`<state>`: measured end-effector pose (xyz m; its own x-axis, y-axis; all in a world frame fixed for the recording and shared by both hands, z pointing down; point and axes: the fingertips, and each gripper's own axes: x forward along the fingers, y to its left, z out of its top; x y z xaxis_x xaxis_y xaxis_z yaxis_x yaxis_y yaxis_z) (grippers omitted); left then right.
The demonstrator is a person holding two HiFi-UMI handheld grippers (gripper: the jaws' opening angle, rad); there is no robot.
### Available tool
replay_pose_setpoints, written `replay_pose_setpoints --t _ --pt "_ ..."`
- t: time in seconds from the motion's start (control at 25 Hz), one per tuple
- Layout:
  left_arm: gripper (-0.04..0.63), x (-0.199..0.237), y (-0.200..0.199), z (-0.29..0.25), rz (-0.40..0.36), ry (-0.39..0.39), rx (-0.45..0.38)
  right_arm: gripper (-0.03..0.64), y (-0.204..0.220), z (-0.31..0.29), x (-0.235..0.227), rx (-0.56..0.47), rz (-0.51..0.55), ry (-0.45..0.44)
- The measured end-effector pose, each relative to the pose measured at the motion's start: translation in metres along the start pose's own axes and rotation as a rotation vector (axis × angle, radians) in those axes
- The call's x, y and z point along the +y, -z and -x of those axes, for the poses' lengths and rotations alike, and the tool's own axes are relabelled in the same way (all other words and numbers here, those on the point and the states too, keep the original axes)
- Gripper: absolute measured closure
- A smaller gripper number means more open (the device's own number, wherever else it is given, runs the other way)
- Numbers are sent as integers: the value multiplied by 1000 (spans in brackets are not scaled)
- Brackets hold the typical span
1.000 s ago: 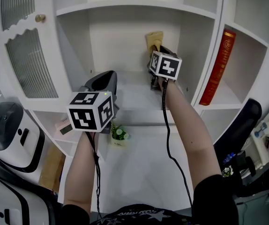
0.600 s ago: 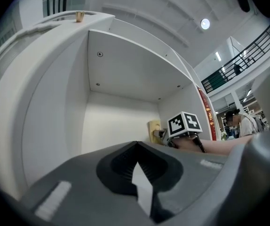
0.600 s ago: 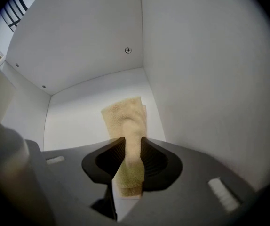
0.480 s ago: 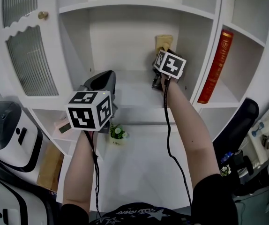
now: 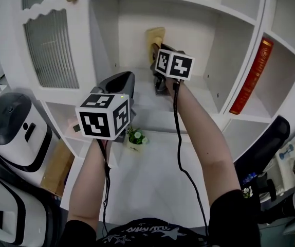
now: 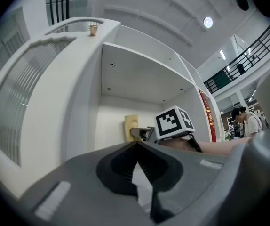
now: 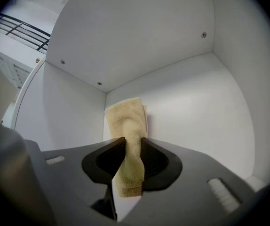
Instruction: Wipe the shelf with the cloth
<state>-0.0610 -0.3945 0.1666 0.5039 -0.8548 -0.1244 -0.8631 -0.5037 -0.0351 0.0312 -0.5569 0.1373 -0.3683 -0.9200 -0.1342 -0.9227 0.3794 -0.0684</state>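
Yellow terry cloth (image 7: 128, 140) is pinched between the jaws of the right gripper (image 7: 128, 157). The jaws close on its middle. One folded end stands above them and a short end hangs below.

In the head view the cloth (image 5: 155, 37) sits in the upper centre of the frame, deep inside the white shelf (image 5: 152, 112) compartment. The right gripper (image 5: 158, 71) is just under it. The long axis of the cloth runs up and down in the picture, and it points forward from the jaws towards the back wall. The shelf board lies lower than the cloth, towards the bottom of the frame. In my judgement, a wipe needs the cloth end brought down or pressed forward onto a surface.

The left gripper (image 5: 119, 81) is left of centre, at the front edge of the shelf. It is farther from the cloth than the right one. In its own view the left gripper (image 6: 136, 145) has its jaws together with nothing between them.

The marker cube covers the right jaws in the head view. I cannot tell whether the cloth touches the back wall or only stands near it. The contact with the board is also not visible.
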Motion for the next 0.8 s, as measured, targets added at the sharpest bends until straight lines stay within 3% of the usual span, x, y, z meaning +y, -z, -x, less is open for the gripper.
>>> replay_pose_setpoints --t 0.32,0.52,0.8 --pt "595 16 3 12 8 -33 5 492 38 -38 75 188 -17 -157" --pt "595 17 7 11 19 -27 7 491 64 -51 91 326 46 -159" --pt "595 18 12 8 23 -28 14 489 81 -64 89 427 69 -152"
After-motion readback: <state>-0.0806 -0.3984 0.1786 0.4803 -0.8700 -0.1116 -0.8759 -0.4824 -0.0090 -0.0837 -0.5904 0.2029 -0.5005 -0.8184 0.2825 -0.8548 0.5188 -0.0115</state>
